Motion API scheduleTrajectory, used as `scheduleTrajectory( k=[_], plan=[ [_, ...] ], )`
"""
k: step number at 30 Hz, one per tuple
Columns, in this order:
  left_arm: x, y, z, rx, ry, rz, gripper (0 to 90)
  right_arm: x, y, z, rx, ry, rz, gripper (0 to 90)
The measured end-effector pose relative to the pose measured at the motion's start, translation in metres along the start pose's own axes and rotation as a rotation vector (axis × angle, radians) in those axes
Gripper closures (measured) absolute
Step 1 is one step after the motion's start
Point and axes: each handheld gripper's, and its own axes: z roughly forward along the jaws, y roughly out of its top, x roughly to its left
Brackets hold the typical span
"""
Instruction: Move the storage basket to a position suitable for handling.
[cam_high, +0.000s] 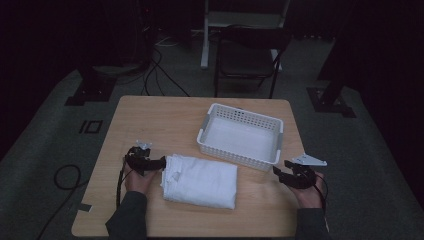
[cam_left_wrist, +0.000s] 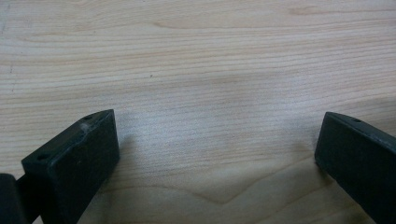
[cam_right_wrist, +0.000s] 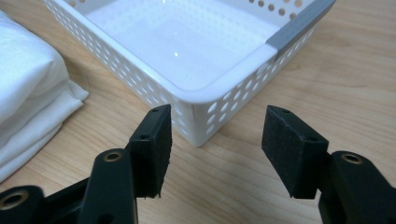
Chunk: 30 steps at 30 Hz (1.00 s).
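Nearest the person, a folded white cloth (cam_high: 201, 181) lies flat on the wooden worktop (cam_high: 165, 115), toward its near edge. The left tongs (cam_high: 159, 162) sit just at the cloth's left edge, jaws spread wide over bare wood, holding nothing. Over on the right, the right tongs (cam_high: 279, 168) are parted too, empty, pointing at the near right corner of the white perforated basket (cam_high: 276, 145). Beyond the worktop, a dark chair (cam_high: 247, 55).
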Motion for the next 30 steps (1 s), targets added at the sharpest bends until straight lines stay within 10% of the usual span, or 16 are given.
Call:
scheduleTrajectory(
  k=[16, 30],
  plan=[
    [0.000, 0.001, 0.001, 0.002, 0.006, -0.004, 0.0, 0.000, 0.013, -0.015, -0.072, 0.007, 0.041, 33.3],
    [0.000, 0.001, 0.001, 0.001, 0.007, -0.007, 0.0, -0.001, 0.029, 0.011, -0.009, -0.019, 0.082, 47.8]
  ],
)
